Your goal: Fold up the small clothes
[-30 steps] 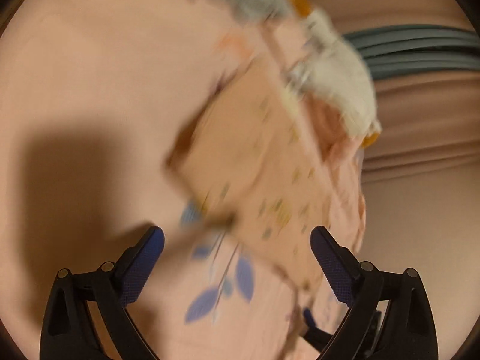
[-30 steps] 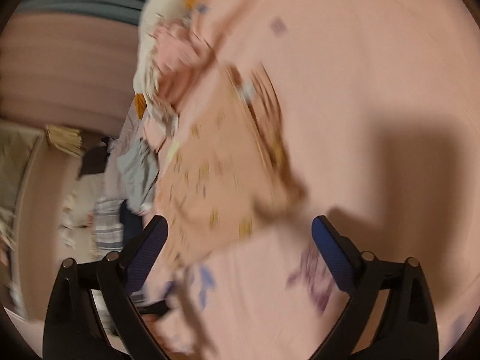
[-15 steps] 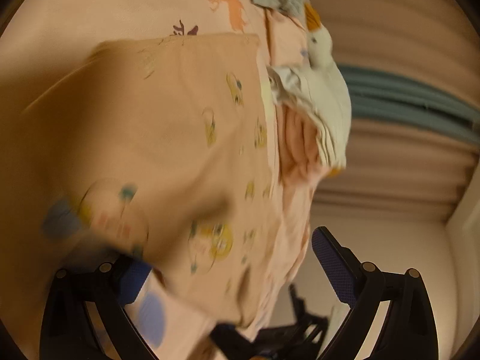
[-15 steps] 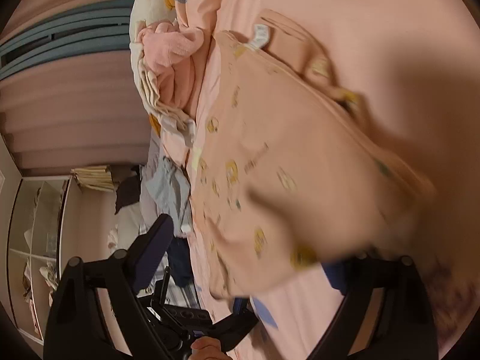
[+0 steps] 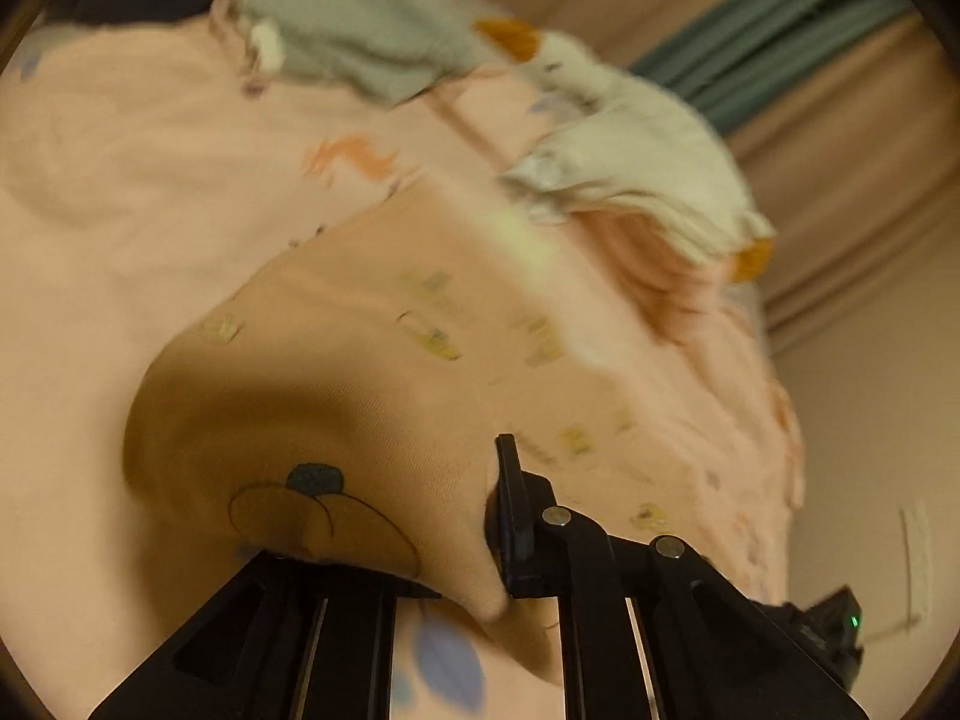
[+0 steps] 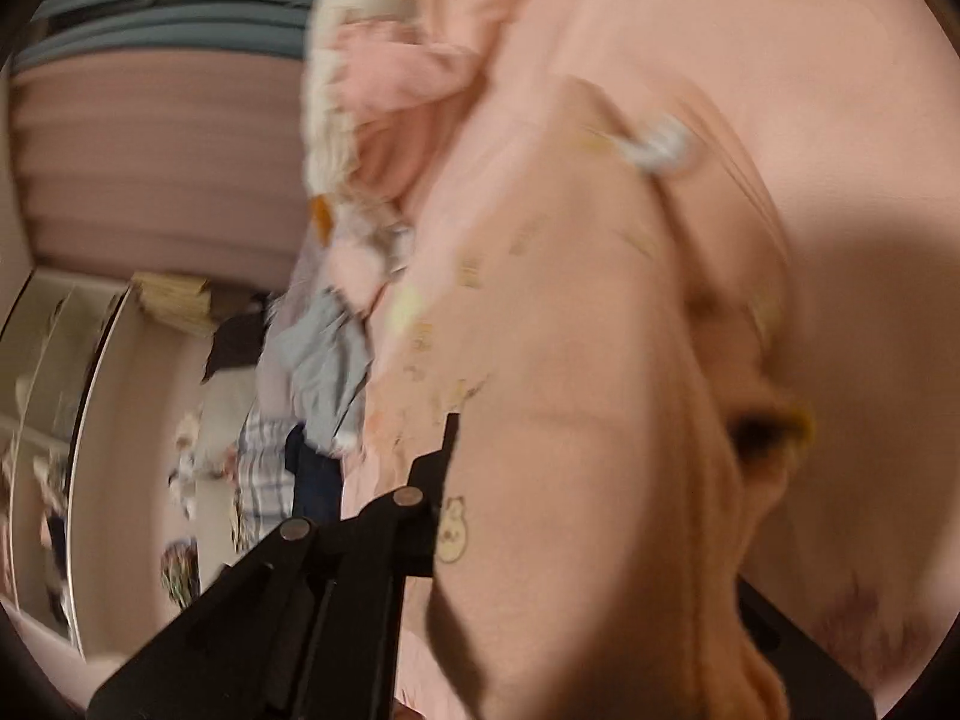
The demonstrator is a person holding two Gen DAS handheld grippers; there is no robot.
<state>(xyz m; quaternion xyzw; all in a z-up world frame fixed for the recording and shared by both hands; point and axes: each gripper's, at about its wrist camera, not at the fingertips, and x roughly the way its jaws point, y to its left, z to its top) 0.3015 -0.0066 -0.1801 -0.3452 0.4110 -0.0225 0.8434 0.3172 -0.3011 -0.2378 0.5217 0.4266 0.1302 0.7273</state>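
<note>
A small peach garment (image 5: pixel 372 372) with little cartoon prints lies on the pink bedsheet (image 5: pixel 120 180), its near edge lifted. My left gripper (image 5: pixel 474 528) is closing on that edge. Cloth is pinched against the right finger (image 5: pixel 516 516) and drapes over the left one, hiding it. In the right wrist view the same garment (image 6: pixel 570 360) bulges up close to the lens. My right gripper (image 6: pixel 474 480) is closing on its hem, with only the left finger (image 6: pixel 447 468) showing and the other buried under cloth. The white neck label (image 6: pixel 657 144) sits at the far end.
A pile of white and pink clothes (image 5: pixel 636 180) lies beyond the garment at the bed's edge, and a grey garment (image 5: pixel 360 18) lies farther back. Curtains (image 5: pixel 840 150) hang behind. The right wrist view shows a grey-blue garment (image 6: pixel 324 360) and shelves (image 6: pixel 54 390) past the bed.
Both grippers went from wide open to closed on the peach garment's near edge. The left one has risen and rolled, lifting the cloth off the sheet.
</note>
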